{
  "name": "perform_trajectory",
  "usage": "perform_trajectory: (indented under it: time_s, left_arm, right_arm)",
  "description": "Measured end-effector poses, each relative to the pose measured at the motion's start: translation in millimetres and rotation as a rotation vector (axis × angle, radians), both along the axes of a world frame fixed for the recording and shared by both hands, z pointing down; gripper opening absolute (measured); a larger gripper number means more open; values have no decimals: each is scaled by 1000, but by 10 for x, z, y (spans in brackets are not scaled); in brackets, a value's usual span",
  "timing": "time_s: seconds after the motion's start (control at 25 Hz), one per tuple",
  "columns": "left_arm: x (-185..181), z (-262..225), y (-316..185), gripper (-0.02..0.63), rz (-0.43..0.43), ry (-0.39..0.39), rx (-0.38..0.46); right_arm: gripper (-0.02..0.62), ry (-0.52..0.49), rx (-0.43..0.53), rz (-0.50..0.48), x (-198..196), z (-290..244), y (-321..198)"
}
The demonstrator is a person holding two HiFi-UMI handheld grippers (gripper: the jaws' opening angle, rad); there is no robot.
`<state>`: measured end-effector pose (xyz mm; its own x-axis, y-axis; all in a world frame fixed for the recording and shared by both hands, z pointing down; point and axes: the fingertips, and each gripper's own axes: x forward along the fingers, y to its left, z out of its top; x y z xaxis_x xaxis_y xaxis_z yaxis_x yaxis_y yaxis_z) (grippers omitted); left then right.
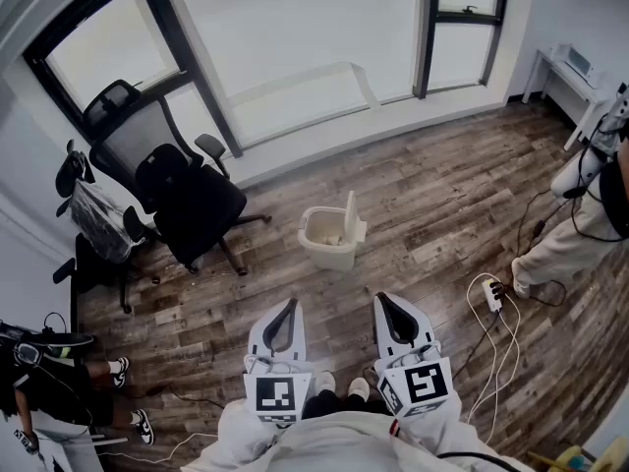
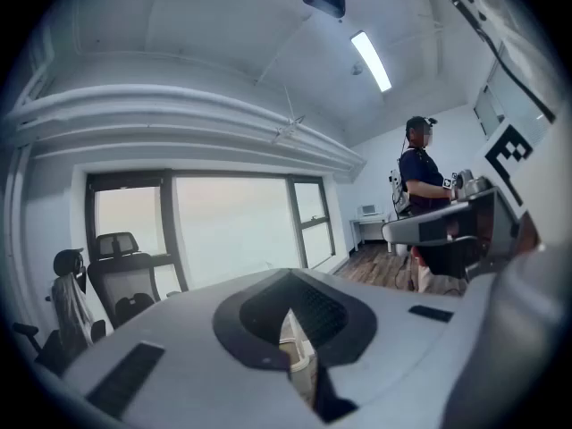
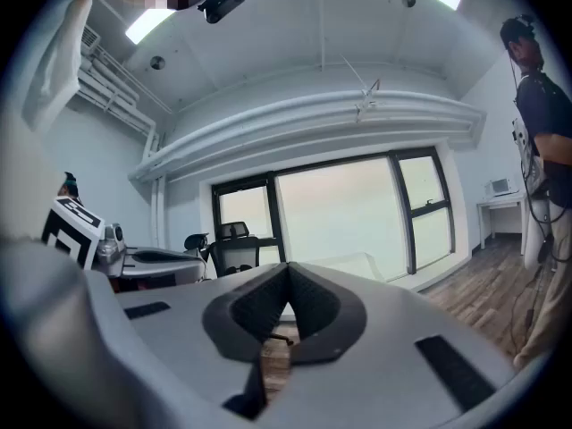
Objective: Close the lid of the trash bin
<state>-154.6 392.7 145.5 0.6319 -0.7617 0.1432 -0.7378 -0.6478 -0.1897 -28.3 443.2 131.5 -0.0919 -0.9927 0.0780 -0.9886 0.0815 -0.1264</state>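
Observation:
A cream trash bin (image 1: 327, 237) stands on the wooden floor in the middle of the head view, its lid (image 1: 351, 216) upright on the right side and the top open. My left gripper (image 1: 288, 305) and right gripper (image 1: 384, 299) are held low and close to me, side by side, well short of the bin and apart from it. Both have their jaws together with nothing between them. In the left gripper view a sliver of the bin (image 2: 301, 357) shows through the slit behind the closed tips of that gripper (image 2: 288, 281). The right gripper (image 3: 288, 266) points towards the window.
Black office chairs (image 1: 185, 193) stand left of the bin near the window. A power strip (image 1: 491, 293) with white cables lies on the floor at right. One person (image 1: 585, 200) stands at the right, another person (image 1: 44, 386) at the lower left. A white table (image 1: 565, 72) is far right.

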Motion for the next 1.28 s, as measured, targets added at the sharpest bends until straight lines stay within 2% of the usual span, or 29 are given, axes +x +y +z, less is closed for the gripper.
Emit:
perform_trajectory:
  time_s: [0.24,0.36,0.72,0.84,1.0,1.28]
  left_arm:
    - [99,-44,147,5,-17,4,-20]
    - [152,-78,187,5,-4,5,-3]
    - [241,-57,46,5,10,0,-8]
    - [306,-51,-98,5,17,13,-23]
    - [351,22,-419,5,21,26,-1]
    - [505,201,-996,5,26,24,-17]
  right_arm:
    - [23,5,8,3,152,-9,202]
    - [23,-2,6,9,185,9,249]
    - [23,-6,-6,-3,200,62,128]
    - [23,-21,-17,5,246,102,-1]
    - [23,3,-24,17,307,109,-243]
    - [23,3,-58,26,485,274,-848]
